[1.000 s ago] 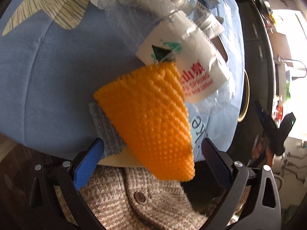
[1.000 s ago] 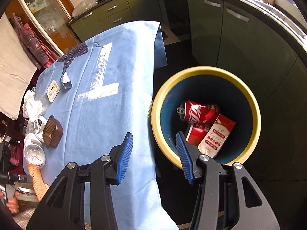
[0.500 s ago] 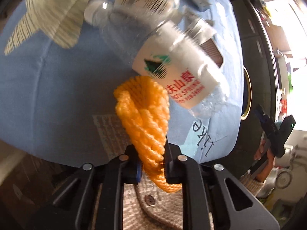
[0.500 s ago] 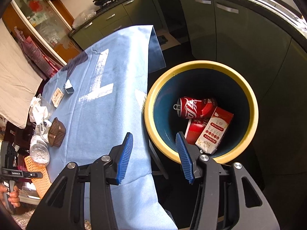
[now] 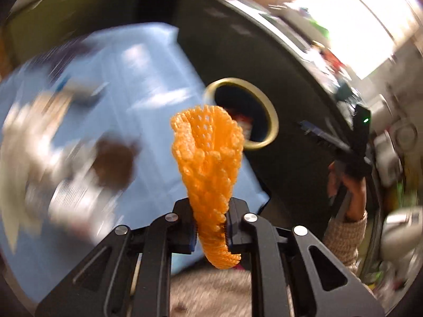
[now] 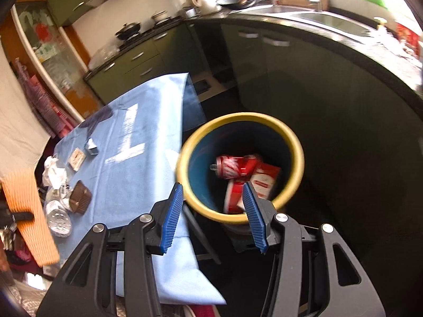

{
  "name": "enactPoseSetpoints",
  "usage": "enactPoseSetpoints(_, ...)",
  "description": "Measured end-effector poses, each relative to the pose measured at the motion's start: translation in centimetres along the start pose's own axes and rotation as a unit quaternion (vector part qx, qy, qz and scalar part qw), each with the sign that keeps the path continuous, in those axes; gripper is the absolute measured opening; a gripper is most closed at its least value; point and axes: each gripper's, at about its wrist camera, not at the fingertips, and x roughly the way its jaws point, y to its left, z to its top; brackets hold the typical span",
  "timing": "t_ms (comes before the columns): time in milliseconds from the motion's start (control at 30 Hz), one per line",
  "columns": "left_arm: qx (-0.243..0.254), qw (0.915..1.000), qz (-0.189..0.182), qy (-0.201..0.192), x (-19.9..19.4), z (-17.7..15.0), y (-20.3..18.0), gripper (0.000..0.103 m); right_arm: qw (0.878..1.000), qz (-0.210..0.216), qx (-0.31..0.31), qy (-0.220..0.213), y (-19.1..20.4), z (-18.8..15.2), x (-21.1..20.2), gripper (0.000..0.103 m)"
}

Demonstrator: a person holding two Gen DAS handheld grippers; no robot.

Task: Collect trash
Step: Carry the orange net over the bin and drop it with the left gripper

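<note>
Claws differ: the left claw (image 5: 210, 229) pinches the orange foam mesh sleeve (image 5: 208, 163) above the blue-clothed worktop (image 6: 127, 174), left of the yellow-rimmed round bin (image 6: 297, 142); the right claw (image 6: 212, 214) gapes half-open, empty, over that bin beside green kitchen cabinets (image 6: 264, 60).

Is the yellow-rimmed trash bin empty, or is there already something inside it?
Not empty. In the right wrist view the trash bin holds a red drink can and a red-and-white carton at its bottom.
</note>
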Motion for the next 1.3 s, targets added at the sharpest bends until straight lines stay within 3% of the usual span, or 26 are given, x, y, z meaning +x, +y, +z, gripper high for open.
enactPoseSetpoints(133, 0.053, 0.9977, -0.043, 0.003, 4.8, 5.8, -5.2, 0.015, 1.000, -0.018, 0.019, -0.012, -2.2, -1.0, -1.6, 0.048)
enactPoseSetpoints(233, 0.085, 0.9959, -0.030, -0.009, 9.0, 9.9, -8.1, 0.015, 0.999, -0.024, 0.037, -0.019, -3.9, -1.9, -2.6, 0.048)
enactPoseSetpoints(400, 0.098, 0.9949, 0.023, -0.011, 17.0, 13.5, -10.3, 0.018, 0.998, -0.026, 0.057, -0.019, -5.9, -3.0, -3.0, 0.048)
enactPoseSetpoints(500, 0.090, 0.9937, 0.066, 0.004, 21.8, 14.5, -10.2, 0.028, 0.997, -0.026, 0.064, -0.019, -6.6, -3.2, -3.0, 0.048)
enactPoseSetpoints(567, 0.088, 0.9933, 0.075, 0.002, 23.4, 15.1, -10.4, 0.046, 0.997, -0.022, 0.068, -0.020, -7.0, -3.4, -2.9, 0.048)
enactPoseSetpoints(600, 0.085, 0.9932, 0.079, -0.003, 23.8, 15.5, -10.3, 0.049, 0.997, -0.020, 0.069, -0.020, -7.3, -3.7, -3.1, 0.048)
enactPoseSetpoints(767, 0.089, 0.9929, 0.074, -0.026, 21.6, 15.7, -10.8, 0.070, 0.997, -0.016, 0.074, -0.018, -8.1, -4.3, -3.0, 0.048)
enactPoseSetpoints(1033, 0.104, 0.9919, 0.034, -0.064, 13.4, 13.4, -10.4, 0.075, 0.998, -0.007, 0.067, -0.014, -7.1, -4.0, -2.2, 0.051)
enactPoseSetpoints(1100, 0.116, 0.9893, 0.028, -0.084, 10.5, 12.0, -10.0, 0.080, 0.998, -0.003, 0.055, -0.010, -6.1, -3.8, -1.9, 0.052)
enactPoseSetpoints(1300, 0.166, 0.9701, 0.041, -0.172, 1.0, 7.3, -7.5, 0.096, 1.000, 0.016, 0.000, 0.005, -1.3, -1.8, -0.5, 0.058)
